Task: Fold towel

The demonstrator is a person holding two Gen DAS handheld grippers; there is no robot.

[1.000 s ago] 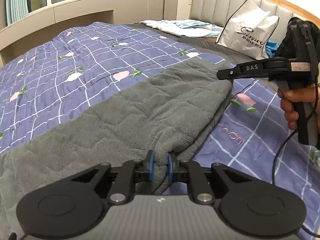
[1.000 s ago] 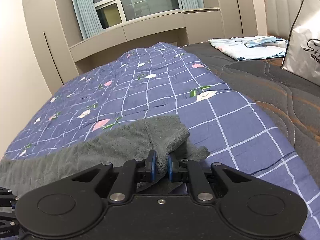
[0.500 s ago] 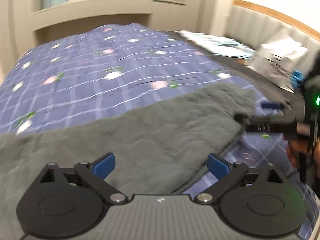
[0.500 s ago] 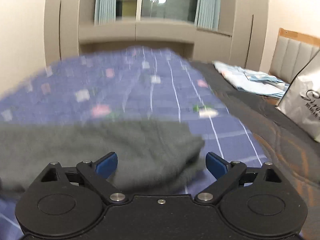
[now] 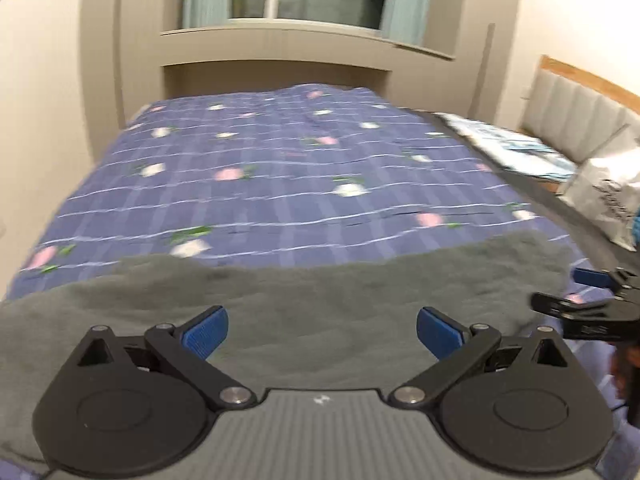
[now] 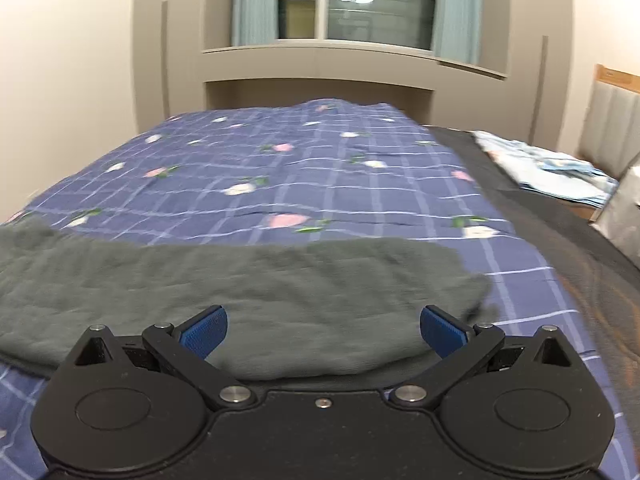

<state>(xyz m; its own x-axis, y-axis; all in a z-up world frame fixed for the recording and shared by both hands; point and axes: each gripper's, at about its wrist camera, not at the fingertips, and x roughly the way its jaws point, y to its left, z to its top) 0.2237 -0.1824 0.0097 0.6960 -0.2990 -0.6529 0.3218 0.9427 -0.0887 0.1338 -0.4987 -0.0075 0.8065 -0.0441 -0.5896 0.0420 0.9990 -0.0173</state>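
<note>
Bedding in a purple check with small flowers, a bedspread [image 6: 320, 184], covers the bed and carries everything. Nearest in the left wrist view, the left tongs [image 5: 322, 330] stand spread wide with nothing between the blue pads, just above the grey towel [image 5: 320, 304]. That towel lies flat in a long band across the near part of the bedspread. Only this view shows the right tongs [image 5: 576, 292] from the side, low by the towel's right end. In the right wrist view the right tongs [image 6: 323, 330] are opening, nothing gripped, over the towel [image 6: 280, 280], whose rounded right end shows clearly. Farther off lie folded pale blue cloths [image 6: 544, 172]. A white bag [image 5: 608, 200] leans at the headboard [image 5: 580, 116]. Beyond is a curtained window [image 6: 356, 0].
</note>
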